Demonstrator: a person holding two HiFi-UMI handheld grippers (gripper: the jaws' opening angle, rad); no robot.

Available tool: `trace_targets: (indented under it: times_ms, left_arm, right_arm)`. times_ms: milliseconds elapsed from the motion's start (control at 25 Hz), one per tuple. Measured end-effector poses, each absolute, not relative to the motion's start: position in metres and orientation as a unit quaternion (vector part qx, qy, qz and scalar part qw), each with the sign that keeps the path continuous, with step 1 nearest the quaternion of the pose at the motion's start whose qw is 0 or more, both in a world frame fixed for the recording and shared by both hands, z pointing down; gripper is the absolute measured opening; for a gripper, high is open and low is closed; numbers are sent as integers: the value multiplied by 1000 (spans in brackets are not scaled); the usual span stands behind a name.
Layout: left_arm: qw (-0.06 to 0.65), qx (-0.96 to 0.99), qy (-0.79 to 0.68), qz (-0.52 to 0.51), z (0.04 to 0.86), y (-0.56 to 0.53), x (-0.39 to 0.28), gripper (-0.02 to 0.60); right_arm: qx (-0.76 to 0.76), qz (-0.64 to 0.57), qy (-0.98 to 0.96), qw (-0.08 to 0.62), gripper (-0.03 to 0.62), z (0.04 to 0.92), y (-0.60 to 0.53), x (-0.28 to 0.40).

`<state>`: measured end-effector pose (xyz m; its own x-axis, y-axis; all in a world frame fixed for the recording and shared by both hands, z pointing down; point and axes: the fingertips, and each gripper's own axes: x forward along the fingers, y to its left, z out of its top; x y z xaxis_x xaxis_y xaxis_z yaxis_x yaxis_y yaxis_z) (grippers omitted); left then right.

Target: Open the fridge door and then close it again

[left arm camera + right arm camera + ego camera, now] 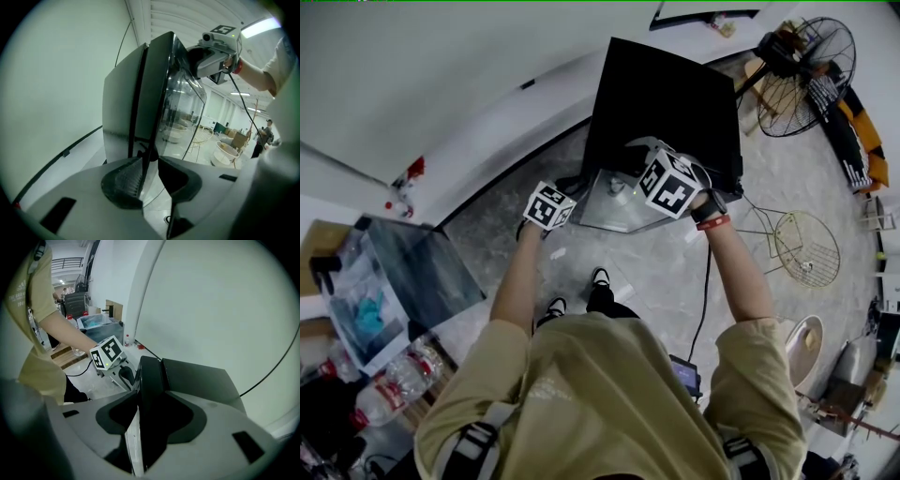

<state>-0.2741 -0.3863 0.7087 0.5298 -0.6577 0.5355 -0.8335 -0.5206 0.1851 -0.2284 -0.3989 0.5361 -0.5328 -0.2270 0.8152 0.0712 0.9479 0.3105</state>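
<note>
A small black fridge (675, 103) stands on the floor in front of me, its glass door (614, 202) facing me. Only a narrow seam shows between the door (152, 376) and the cabinet top (197, 376). My left gripper (577, 202) is at the door's left edge. In the left gripper view its jaws (150, 173) are shut on the door's dark frame, one pad on each side. My right gripper (639, 159) is at the door's top edge, and its jaws (150, 413) clamp that thick edge. Each gripper shows in the other's view: the right (194, 58), the left (126, 376).
A white wall runs behind the fridge. A standing fan (806, 66) and a wire basket (806, 248) are at the right. A black cable (705, 291) trails over the floor beside my right arm. A table with water bottles (394, 375) and a tray (370, 309) is at the left.
</note>
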Motion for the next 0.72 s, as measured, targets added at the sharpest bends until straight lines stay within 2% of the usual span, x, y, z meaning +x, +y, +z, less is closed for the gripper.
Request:
trace_targets:
  times_ms: [200,720]
  left_arm:
    - [189,850,-424,247,709,-384,-271,101]
    - [190,832,-462,241,701,-381,-269,98]
  right_arm:
    - [37,-159,-857,489,195,536,-398,-227]
    - [38,-149,-865,477,193,536,-395,-226]
